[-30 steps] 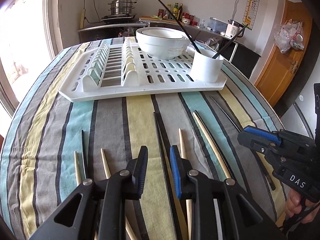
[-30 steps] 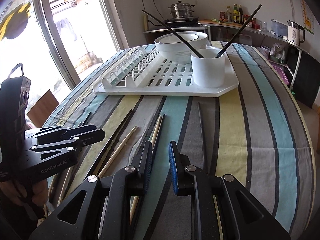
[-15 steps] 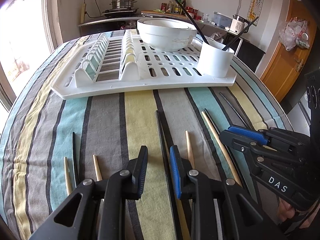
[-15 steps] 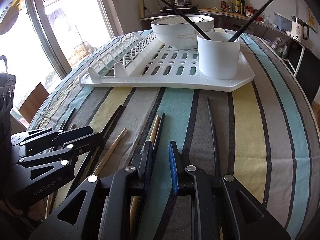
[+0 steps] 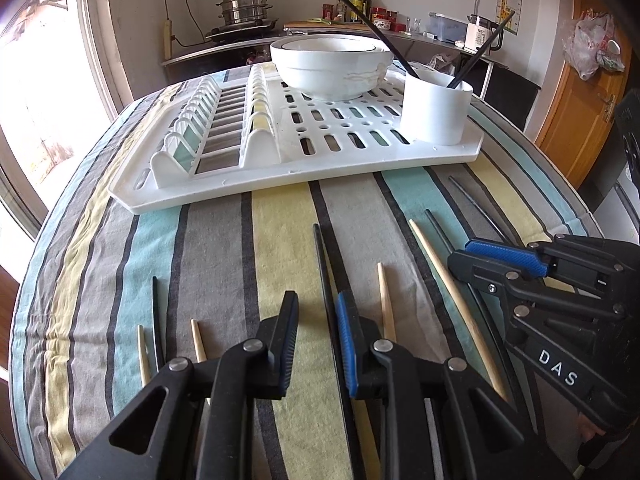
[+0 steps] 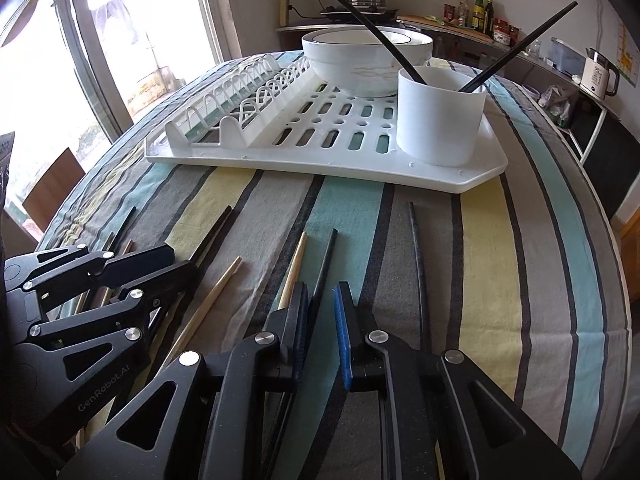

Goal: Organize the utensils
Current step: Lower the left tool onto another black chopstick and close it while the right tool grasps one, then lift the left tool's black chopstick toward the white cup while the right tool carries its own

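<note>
Striped tablecloth (image 5: 280, 240) underneath it all. On it, at the far side, a white dish rack (image 5: 320, 152), carrying stacked white bowls (image 5: 332, 68) and a white utensil cup (image 5: 436, 112) with two black chopsticks already leaning inside.

Nearer, loose on the cloth: wooden chopsticks (image 5: 452, 296) and black chopsticks (image 5: 326, 280), lying roughly parallel, well apart from the cup.

Left gripper (image 5: 316, 340) parted, nothing between the fingers, hovering over a black chopstick. Right gripper (image 6: 322, 328) likewise parted and empty, a black chopstick (image 6: 326, 264) lined up in the gap.

Handling, as a guess: light, stiff, thin, and flat against soft fabric (awkward to get under). Black ones probably slick; wooden ones grippier. Best pinched near the middle or the thicker end, squarely across, to stop swivelling.
</note>
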